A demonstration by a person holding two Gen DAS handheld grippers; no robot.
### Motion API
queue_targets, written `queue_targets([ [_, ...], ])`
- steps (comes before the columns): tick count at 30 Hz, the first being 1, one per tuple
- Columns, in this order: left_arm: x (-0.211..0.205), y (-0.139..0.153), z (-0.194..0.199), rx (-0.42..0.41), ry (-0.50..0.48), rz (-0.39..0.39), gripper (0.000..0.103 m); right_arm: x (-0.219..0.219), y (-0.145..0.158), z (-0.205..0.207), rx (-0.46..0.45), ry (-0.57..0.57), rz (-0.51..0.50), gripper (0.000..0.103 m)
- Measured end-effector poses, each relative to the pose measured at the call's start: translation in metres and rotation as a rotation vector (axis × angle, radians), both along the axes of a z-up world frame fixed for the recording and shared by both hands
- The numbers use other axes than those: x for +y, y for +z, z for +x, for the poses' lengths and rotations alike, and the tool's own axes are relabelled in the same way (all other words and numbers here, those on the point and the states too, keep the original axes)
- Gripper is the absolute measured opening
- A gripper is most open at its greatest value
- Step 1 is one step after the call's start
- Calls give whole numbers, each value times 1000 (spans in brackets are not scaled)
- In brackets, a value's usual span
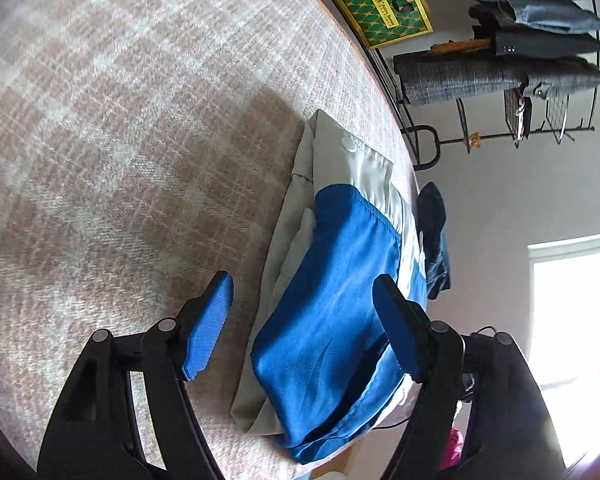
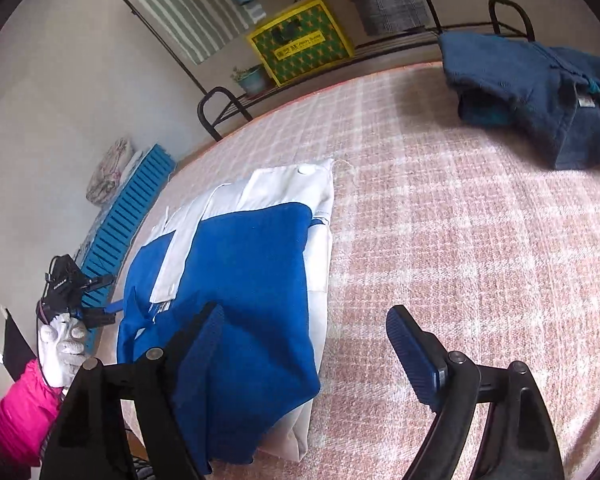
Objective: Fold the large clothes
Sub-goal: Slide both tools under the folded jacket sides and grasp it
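Blue-and-white garment lies folded; yellow box's print seems unreadable.

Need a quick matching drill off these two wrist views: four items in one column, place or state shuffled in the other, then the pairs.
1. blue-and-white garment
2. dark blue garment
3. yellow-green box
4. left gripper

a. on the rack beyond the bed
b. open, above the folded piece
c. unfolded heap, far part of the bed
d. folded, by the bed's edge

Pairs: 1-d, 2-c, 3-a, 4-b

Two garments, two tongs
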State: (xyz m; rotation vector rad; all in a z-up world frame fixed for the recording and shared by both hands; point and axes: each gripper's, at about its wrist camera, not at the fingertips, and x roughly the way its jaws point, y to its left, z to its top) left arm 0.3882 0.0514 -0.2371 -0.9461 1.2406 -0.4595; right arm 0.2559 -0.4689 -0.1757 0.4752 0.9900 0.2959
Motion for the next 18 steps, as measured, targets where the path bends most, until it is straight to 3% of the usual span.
queue_targets([
  [5, -11, -15, 19, 27, -48, -47, 74, -8, -23, 18, 63, 25, 117, 81],
  [12, -21, -22, 35, 20, -108, -71, 74, 1, -41, 35, 90, 87, 188, 75],
  [15, -29, -22, 41, 10, -131, -89, 74, 8, -47, 41, 100, 120, 252, 67],
  [16, -32, -22, 42, 2, -135, -89, 74, 11, -51, 44, 109, 133, 282, 59],
  [18, -37, -19, 41, -19, -155, -57, 74, 19, -54, 50, 110, 140, 293, 59],
])
